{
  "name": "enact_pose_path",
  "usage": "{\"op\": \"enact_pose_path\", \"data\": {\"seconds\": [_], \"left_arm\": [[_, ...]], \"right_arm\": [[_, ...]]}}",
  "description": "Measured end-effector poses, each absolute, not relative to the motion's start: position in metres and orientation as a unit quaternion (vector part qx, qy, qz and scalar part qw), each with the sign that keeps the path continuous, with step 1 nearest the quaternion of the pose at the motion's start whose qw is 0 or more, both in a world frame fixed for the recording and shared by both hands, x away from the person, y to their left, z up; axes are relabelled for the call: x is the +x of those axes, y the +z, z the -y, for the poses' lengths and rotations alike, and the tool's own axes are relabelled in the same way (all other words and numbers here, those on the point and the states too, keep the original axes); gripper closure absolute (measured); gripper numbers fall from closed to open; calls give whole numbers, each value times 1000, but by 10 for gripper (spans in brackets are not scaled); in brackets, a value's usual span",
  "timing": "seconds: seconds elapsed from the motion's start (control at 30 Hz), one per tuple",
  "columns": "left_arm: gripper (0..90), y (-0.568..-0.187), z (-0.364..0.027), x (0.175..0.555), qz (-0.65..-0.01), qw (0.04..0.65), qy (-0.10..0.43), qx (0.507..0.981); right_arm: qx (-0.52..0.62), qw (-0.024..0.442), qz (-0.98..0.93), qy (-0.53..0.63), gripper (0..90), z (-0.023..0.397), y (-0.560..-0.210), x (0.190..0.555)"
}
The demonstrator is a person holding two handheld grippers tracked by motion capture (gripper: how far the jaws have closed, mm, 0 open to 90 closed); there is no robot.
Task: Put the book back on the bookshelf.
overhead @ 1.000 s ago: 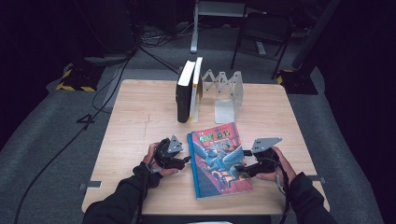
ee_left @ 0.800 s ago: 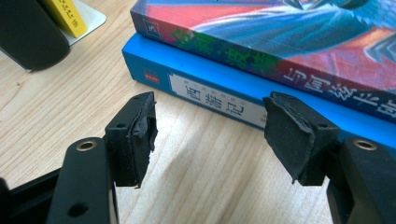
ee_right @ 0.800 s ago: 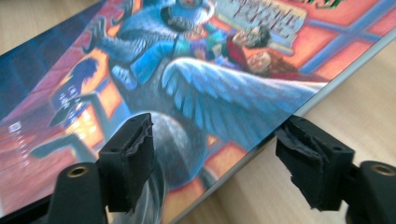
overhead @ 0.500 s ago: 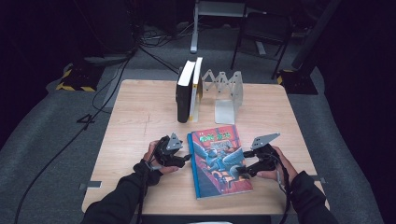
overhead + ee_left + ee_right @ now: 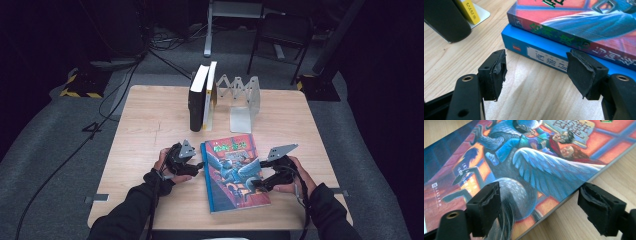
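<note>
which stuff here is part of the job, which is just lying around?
In the job: picture book on top, blue book under it, left claw, right claw, both open.
Lying about: upright books, metal bookend rack, chair.

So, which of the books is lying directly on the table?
The blue book, under the illustrated book; the black book and white book stand upright.

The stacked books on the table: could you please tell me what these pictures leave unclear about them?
- Blue book: its cover is hidden under the colourful book in every view.
- Colourful book's spine lettering: blurred in the left gripper view.
- Standing books: titles too small in the high view.
</note>
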State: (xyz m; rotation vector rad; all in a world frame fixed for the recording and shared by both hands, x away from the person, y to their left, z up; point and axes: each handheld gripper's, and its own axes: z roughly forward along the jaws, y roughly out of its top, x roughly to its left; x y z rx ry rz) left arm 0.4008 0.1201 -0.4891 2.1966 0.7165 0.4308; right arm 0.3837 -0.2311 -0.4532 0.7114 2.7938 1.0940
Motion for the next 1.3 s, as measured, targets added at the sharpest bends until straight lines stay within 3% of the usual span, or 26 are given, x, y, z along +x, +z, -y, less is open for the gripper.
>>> {"op": "enact_pose_path", "data": {"seconds": [0.27,0.37,0.43,0.47,0.7,0.93,1.3], "left_arm": [[327,-489,-120,402,-284,384,168,862],[326,-489,-120,403,-286,385,167,861],[328,-489,-120,404,-289,383,169,861],[352,-489,-120,404,-290,383,171,860],[360,-491,-122,412,-306,385,165,855],[374,-491,-122,412,-308,383,166,855],[370,-496,-125,411,-302,366,154,867]], "right_arm": [[211,65,-905,364,269,226,-449,379],[208,75,-895,386,416,227,-448,378],[205,75,-892,396,437,226,-447,378],[194,75,-887,413,511,224,-445,379],[180,46,-880,438,693,218,-447,387],[173,58,-869,460,756,218,-447,382],[165,65,-860,479,772,216,-446,378]]}}
